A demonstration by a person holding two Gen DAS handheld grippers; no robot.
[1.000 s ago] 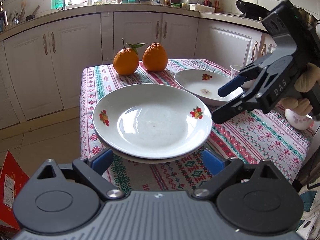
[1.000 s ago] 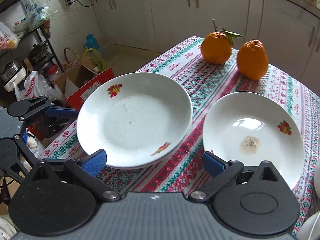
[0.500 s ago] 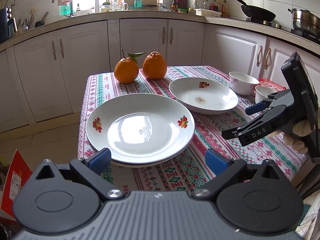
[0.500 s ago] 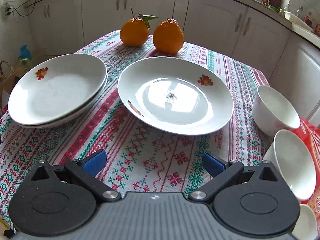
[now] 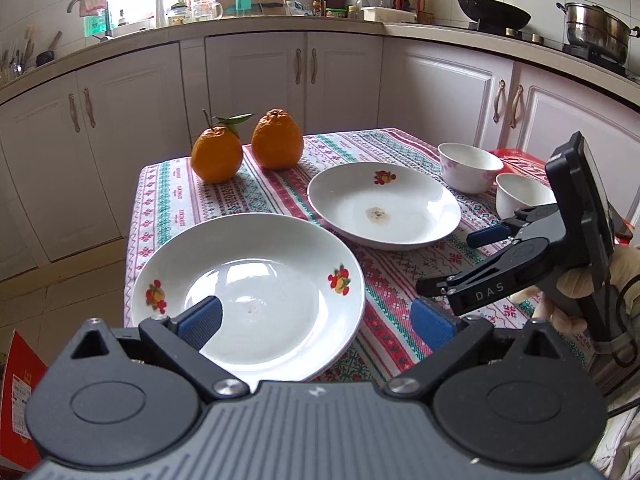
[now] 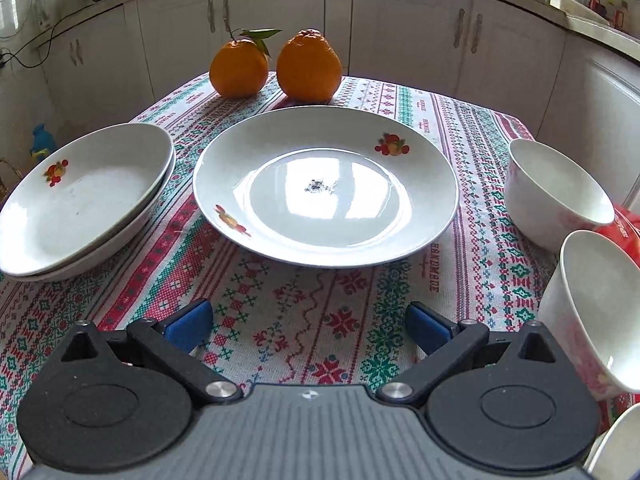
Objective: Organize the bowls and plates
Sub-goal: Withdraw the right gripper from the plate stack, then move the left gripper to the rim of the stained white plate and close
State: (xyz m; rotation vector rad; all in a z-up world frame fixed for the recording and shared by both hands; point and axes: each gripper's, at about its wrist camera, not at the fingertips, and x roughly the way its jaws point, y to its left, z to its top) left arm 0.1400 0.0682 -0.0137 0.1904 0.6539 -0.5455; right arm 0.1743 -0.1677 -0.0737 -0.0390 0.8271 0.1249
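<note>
A stack of two white plates (image 5: 256, 292) with fruit prints sits at the table's near left corner; it also shows in the right wrist view (image 6: 84, 200). A single white plate (image 6: 324, 184) with a dark speck lies mid-table, also in the left wrist view (image 5: 384, 204). Two white bowls (image 6: 556, 192) (image 6: 596, 304) stand at the right. My left gripper (image 5: 316, 322) is open, just in front of the stack's near rim. My right gripper (image 6: 306, 326) is open and empty above the cloth before the single plate; it shows from the side in the left wrist view (image 5: 460, 260).
Two oranges (image 6: 276, 64) stand at the table's far edge. A patterned tablecloth (image 6: 312, 320) covers the table. A red item (image 6: 620, 228) lies behind the bowls. A third white bowl's rim (image 6: 616, 444) shows at the lower right. Kitchen cabinets (image 5: 328, 72) surround the table.
The right gripper has drawn back from the plate stack and swung right to face the single plate. The left gripper has pulled back and lifted a little. Both stay open.
</note>
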